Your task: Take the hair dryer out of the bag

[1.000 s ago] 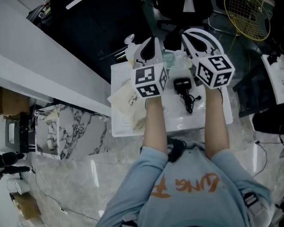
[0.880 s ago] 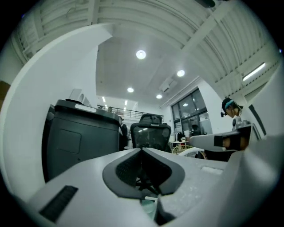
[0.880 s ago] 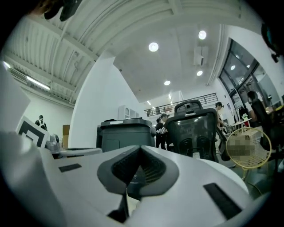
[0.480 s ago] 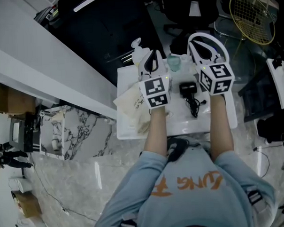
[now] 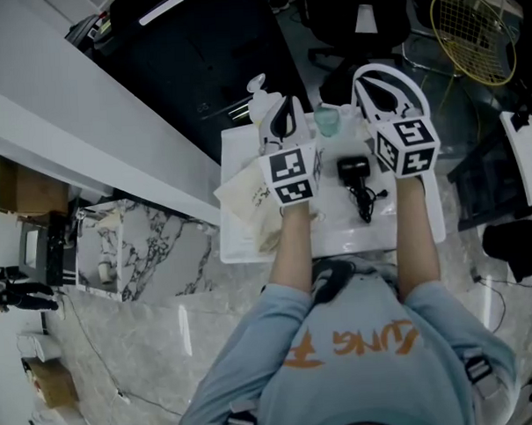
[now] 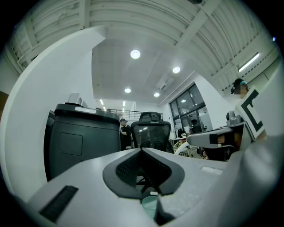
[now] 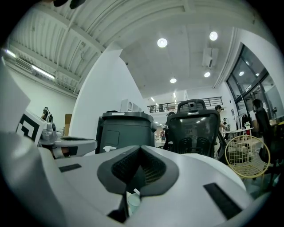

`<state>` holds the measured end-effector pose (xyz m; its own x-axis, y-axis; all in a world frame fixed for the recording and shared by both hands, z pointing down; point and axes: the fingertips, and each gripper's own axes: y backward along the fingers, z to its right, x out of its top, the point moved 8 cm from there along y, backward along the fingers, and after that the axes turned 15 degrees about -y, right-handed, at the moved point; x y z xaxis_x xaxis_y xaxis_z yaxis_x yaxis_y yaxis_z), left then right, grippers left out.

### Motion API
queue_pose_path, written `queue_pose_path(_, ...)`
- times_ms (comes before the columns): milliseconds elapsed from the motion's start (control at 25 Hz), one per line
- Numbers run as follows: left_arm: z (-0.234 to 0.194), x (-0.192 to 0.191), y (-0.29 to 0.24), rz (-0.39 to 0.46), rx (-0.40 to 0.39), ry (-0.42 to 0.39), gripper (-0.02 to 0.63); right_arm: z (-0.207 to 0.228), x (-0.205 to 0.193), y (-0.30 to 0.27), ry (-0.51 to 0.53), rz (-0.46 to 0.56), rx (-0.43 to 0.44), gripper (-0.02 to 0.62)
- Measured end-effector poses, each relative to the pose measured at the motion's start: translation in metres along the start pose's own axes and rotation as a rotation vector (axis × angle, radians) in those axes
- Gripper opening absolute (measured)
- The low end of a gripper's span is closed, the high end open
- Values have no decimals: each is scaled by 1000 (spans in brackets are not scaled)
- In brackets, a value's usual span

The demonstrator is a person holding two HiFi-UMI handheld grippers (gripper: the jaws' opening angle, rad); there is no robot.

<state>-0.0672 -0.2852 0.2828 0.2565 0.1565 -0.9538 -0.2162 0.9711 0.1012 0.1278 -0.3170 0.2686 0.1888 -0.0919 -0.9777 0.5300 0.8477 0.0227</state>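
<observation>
The black hair dryer (image 5: 353,170) lies on the small white table (image 5: 337,235) with its cord trailing toward me, outside the beige bag (image 5: 248,199). The bag lies flat at the table's left, partly under my left forearm. My left gripper (image 5: 283,110) hovers level over the table beside the bag, jaws shut and empty (image 6: 143,151). My right gripper (image 5: 380,74) is held level to the right of the dryer, also shut with nothing in it (image 7: 141,149). A teal cup (image 5: 326,118) stands at the table's far edge between the two grippers.
A white pump bottle (image 5: 258,86) stands at the table's far left corner. Beyond the table are a dark bin (image 6: 77,142) and a black office chair (image 7: 195,128). A yellow wire basket (image 5: 467,22) sits far right, a marble-patterned box (image 5: 135,244) at left.
My left gripper has sunk a little toward the table and rolled slightly. The right gripper has stayed about where it was. The dryer and bag have not moved.
</observation>
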Motion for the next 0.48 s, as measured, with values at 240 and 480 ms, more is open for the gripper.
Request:
queue_pose_path(240,1,-1,0,0,-12,4,5,0,-2,1,8,-11,-1,0)
queue_pose_path(480,2,0,0,1,-22,7,5,2,-2,2,5,-17,-4,0)
